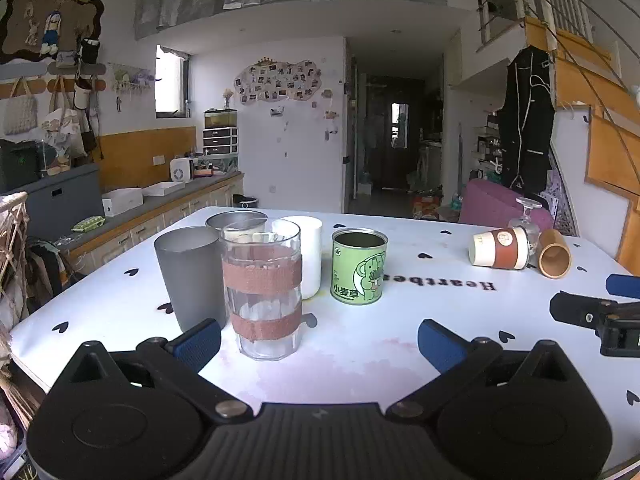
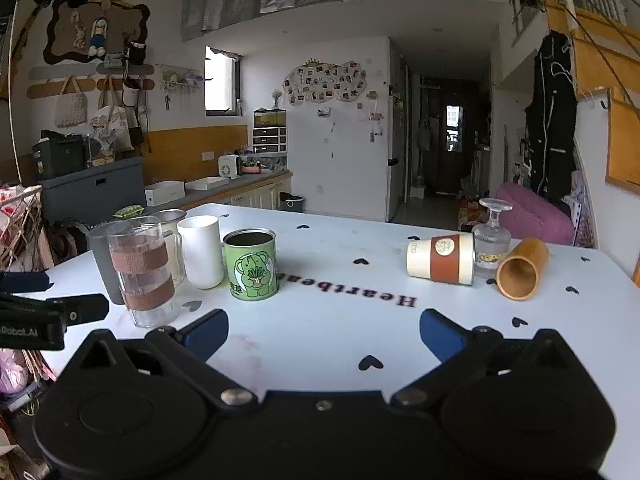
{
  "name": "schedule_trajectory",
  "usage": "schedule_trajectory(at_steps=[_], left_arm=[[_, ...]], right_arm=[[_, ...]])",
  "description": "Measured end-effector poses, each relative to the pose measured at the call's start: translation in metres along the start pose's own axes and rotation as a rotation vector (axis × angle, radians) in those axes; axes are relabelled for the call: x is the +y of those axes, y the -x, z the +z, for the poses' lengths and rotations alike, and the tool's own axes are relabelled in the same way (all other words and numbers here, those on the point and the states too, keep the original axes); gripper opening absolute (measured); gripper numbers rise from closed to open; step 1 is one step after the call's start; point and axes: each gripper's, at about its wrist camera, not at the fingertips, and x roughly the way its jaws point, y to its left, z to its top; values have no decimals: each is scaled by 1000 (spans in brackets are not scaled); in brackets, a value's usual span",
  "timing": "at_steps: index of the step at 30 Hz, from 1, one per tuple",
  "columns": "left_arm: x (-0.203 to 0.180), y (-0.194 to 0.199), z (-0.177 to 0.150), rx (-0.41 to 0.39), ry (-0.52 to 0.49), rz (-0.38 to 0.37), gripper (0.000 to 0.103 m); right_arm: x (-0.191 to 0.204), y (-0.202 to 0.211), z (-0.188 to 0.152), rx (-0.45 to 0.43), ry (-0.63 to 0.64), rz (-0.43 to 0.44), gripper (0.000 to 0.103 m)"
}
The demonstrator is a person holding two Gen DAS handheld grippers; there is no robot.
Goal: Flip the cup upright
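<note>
lying on its side on the right half of the table (image 2: 320, 344): a paper cup (image 2: 440, 258) with a brown sleeve, mouth to the right, base to the left. probably light and a bit soft, so easy to dent if squeezed hard; best taken around the sleeve in the middle, where the wall is firmer and less slippery. just beside its mouth, an upturned stemmed glass (image 2: 491, 236), maybe touching, hard to tell from here, and fragile. next to that, a wooden cup (image 2: 519, 270) also lying down, open end toward the camera. further left, standing upright: a green tin (image 2: 251, 264), a white cup (image 2: 201, 250), a taped clear glass (image 2: 144, 272) and a grey tumbler (image 1: 190, 276). right gripper (image 2: 324, 334) spread wide and holding nothing, low above the table, well apart from the paper cup. left gripper (image 1: 319, 344) likewise wide and empty, close before the taped clear glass.
</note>
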Motion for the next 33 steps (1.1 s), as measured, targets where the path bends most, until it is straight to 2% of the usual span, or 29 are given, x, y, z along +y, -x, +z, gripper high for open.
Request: schedule_trajectory(at_steps=[33], left_arm=[[2,1,0,3,2,17,103]], right_arm=[[2,-1,-2,15,9,1,103]])
